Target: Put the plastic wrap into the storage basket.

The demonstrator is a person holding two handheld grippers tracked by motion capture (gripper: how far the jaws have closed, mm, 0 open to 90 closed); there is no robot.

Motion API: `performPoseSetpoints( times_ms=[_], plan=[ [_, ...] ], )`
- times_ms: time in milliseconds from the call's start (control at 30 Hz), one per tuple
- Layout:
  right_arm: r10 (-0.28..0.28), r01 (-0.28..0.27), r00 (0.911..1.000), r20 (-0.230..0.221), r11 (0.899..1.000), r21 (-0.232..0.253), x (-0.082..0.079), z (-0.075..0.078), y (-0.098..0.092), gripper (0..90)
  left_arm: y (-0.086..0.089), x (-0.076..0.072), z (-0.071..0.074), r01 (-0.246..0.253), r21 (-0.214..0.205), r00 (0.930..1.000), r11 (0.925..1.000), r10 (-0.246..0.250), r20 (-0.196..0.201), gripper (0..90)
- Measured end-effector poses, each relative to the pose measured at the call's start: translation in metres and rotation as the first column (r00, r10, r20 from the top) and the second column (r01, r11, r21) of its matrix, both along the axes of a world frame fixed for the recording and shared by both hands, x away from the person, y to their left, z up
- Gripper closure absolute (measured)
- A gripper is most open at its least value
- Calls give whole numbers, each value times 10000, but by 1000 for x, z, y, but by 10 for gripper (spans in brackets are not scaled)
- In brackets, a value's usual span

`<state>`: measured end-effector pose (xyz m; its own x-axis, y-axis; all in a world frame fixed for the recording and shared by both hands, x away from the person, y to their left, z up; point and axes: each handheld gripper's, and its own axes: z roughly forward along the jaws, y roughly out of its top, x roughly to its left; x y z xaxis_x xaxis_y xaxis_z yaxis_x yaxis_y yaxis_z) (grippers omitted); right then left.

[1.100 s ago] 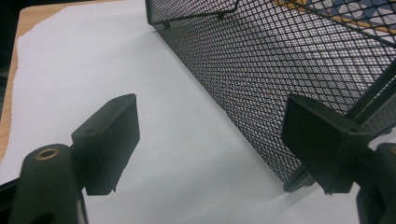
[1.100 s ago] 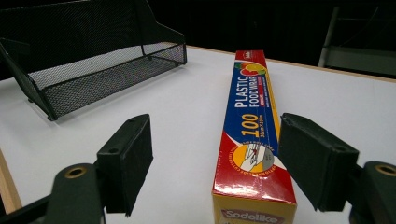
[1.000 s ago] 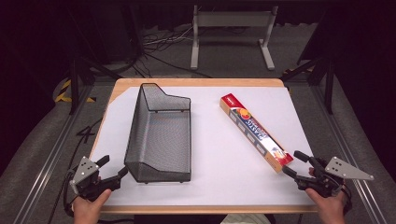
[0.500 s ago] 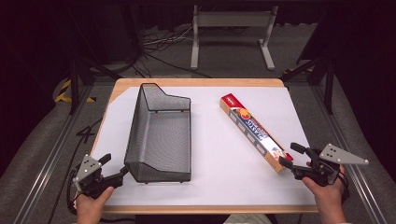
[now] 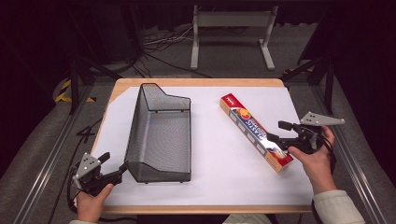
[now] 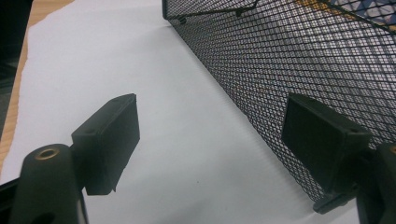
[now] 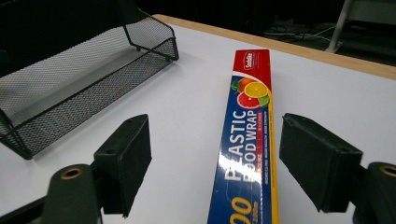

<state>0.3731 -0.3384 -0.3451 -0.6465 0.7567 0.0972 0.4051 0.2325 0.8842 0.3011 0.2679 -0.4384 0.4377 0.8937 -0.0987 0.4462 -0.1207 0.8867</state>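
A long box of plastic food wrap (image 5: 252, 129) lies slantwise on the right of the white table cover. My right gripper (image 5: 276, 131) is open over its near part. In the right gripper view the box (image 7: 247, 126) runs up between the two jaws, which stand apart from its sides with the gripper (image 7: 215, 158) open. A black wire mesh basket (image 5: 135, 130) stands empty left of centre. My left gripper (image 5: 114, 163) is open at the basket's near left corner. In the left gripper view the mesh wall (image 6: 289, 60) runs close by the right jaw, and the gripper (image 6: 210, 135) holds nothing.
The wooden table edge (image 5: 201, 82) borders the white cover at the back. A metal stand (image 5: 231, 35) and cables lie on the dark floor behind. The basket (image 7: 70, 93) sits left of the box, with bare white cover between them.
My right gripper has moved forward and left from the table's near right corner to the near part of the box. The left gripper has shifted slightly toward the basket's corner.
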Motion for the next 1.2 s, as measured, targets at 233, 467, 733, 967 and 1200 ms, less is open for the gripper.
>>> performPoseSetpoints(
  times_ms=[233, 467, 733, 967, 1200],
  plan=[
    [13, -25, 9990, -446, 9996, -282, 32, 0, 12, 225, -2, -1, 0, 44, 129, 10000, 9999, -44, -44, 201],
    [-382, 361, 9968, -702, 9988, -317, 55, -3, 19, 265, -1, 2, 0, -116, -9, 9999, 9999, 116, 26, 204],
    [-746, 648, 9924, -976, 9929, -1001, 72, -10, 33, 323, -1, 2, 2, -211, -300, 9994, 9993, 219, 261, 214],
    [-928, 715, 9867, -1336, 9851, -1563, 81, -24, 43, 293, -2, 3, 2, -176, -196, 9994, 9997, 182, 298, 213],
    [-1187, 678, 9649, -2344, 9744, -2144, 91, -41, 52, 228, -2, 3, 1, -168, -126, 9995, 9998, 172, 265, 212]
  ],
)
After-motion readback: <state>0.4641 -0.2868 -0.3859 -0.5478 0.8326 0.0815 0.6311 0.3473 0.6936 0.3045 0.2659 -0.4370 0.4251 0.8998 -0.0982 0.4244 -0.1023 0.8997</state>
